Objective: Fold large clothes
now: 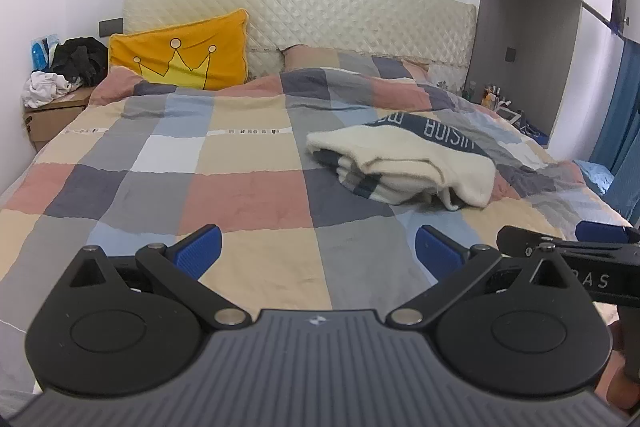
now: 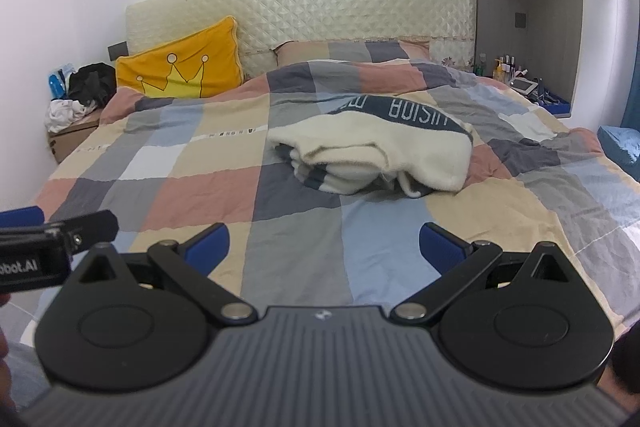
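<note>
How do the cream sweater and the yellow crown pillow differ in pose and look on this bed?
The cream sweater lies bundled and roughly folded flat on the checked duvet; the yellow crown pillow stands propped against the quilted headboard. The sweater is pale with dark stripes and a lettered navy band; the pillow is bright yellow with a drawn crown. The sweater sits mid-bed, the pillow at the head. Neither is touched by a gripper.

Cream/navy sweater (image 2: 372, 155), folded bundle, on bed's checked quilt (image 2: 208, 187)

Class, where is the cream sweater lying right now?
The sweater lies bunched on the checked quilt, mid-bed and right of centre in the left wrist view, ahead of both open tools and nearer than the yellow pillow.
</note>
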